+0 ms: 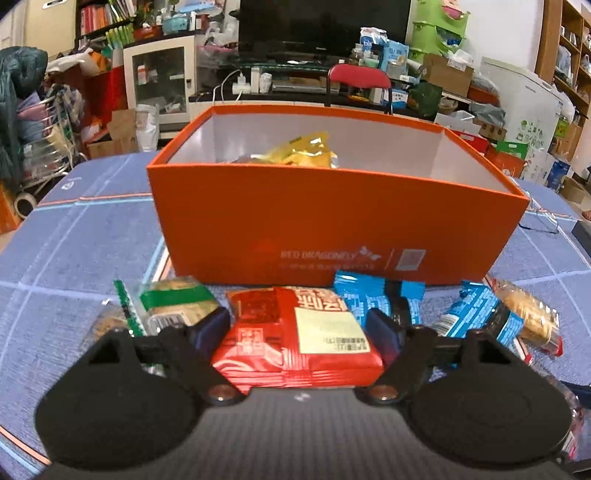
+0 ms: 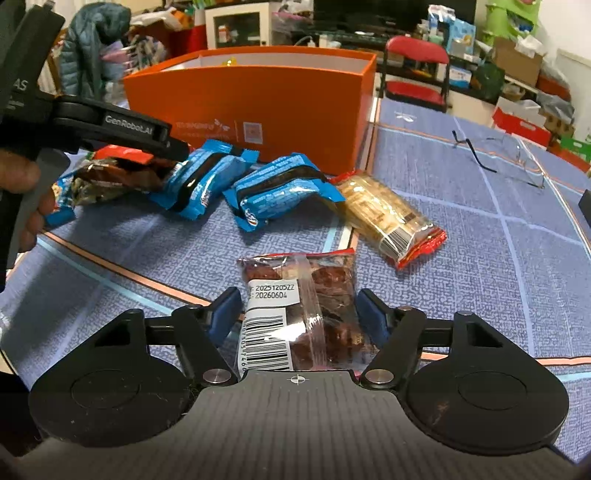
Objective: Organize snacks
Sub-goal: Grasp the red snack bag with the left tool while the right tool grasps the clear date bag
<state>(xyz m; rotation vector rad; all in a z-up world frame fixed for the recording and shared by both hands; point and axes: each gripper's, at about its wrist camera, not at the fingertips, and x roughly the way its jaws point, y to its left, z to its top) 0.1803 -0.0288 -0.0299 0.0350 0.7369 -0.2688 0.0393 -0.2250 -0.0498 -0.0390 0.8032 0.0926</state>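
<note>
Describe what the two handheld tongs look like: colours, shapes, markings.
Both tongs, left and right, are matte black with two round disc housings, silver pivot screws and dark blue fingertip pads. The body is ribbed grey-black with a white crosshair mark. The left one's side reads "GenRobot.AI" in white.

Red chair point(image 1: 359, 75), dark television point(image 1: 325, 26), bookshelves point(image 1: 105, 16)

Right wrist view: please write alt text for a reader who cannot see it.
The right gripper straddles a clear packet of dark dried fruit lying on a blue tablecloth. Beyond lie two blue snack packets, a beige cracker pack and an orange box; the left gripper reaches in at upper left.
</note>
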